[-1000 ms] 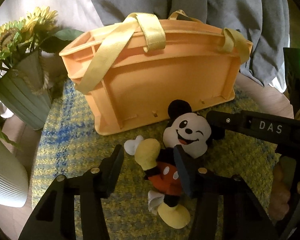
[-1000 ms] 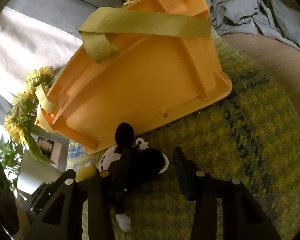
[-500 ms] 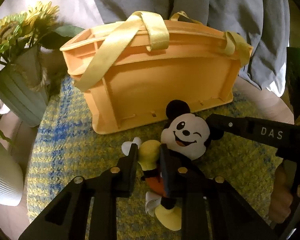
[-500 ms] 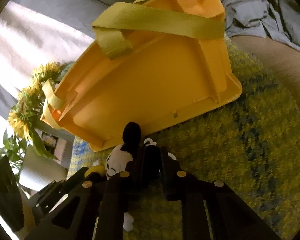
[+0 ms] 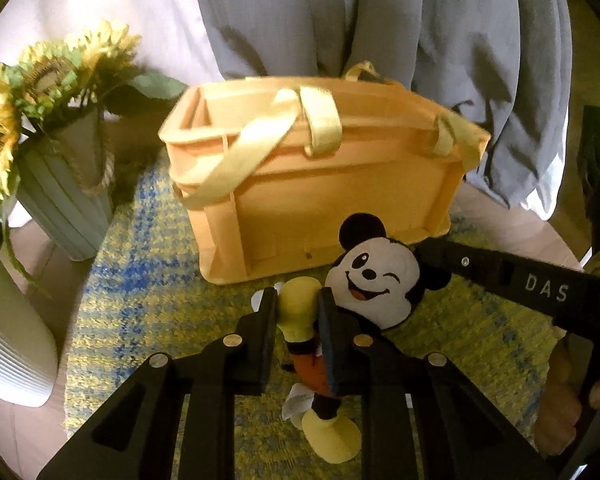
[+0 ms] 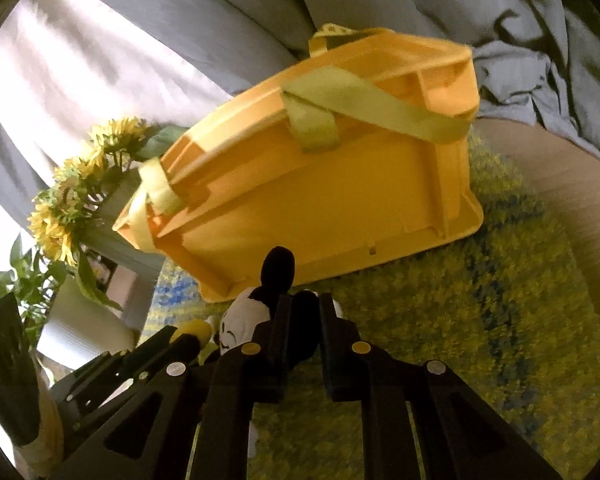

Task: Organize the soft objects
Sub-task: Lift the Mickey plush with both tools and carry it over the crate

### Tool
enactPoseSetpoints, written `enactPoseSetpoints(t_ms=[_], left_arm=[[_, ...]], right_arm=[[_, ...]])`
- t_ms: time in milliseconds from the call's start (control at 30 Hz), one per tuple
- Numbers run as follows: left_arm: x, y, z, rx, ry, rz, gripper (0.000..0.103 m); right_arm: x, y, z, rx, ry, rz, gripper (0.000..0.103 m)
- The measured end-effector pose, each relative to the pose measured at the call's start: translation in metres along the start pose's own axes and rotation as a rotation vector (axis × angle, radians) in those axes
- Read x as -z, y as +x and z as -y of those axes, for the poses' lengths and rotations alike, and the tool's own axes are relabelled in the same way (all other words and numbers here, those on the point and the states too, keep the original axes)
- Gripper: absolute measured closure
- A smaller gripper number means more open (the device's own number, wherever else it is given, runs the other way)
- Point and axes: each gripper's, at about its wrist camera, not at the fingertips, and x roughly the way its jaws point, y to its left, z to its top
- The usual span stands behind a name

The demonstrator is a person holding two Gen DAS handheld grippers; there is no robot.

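Left wrist view: my left gripper [image 5: 297, 312] pinches the mouse plush [image 5: 374, 282] by its yellow glove; white winking face, black ears, red shorts, just before the orange basket [image 5: 320, 184]; my right gripper [image 6: 305, 322] clamps one black ear.

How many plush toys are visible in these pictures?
1. The mouse plush toy lies on the yellow rug in front of the orange basket. Others may be hidden inside the basket.
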Motion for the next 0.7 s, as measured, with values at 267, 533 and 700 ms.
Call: enactPoseSetpoints(t_ms=[267,533,700], left_arm=[[-0.010,-0.032,-0.003,0.006,-0.024,0.089,0.082],[-0.020,-0.064,0.000,0.015,-0.012,0.181,0.082],[-0.029,-0.081,0.000,0.024,-0.003,0.238,0.082]], right_arm=[[-0.002,-0.026,-0.015,-0.005,-0.030,0.044,0.089],[-0.009,-0.056,-0.037,-0.004,-0.076,0.124,0.089],[-0.012,-0.075,-0.049,0.005,-0.114,0.181,0.089]])
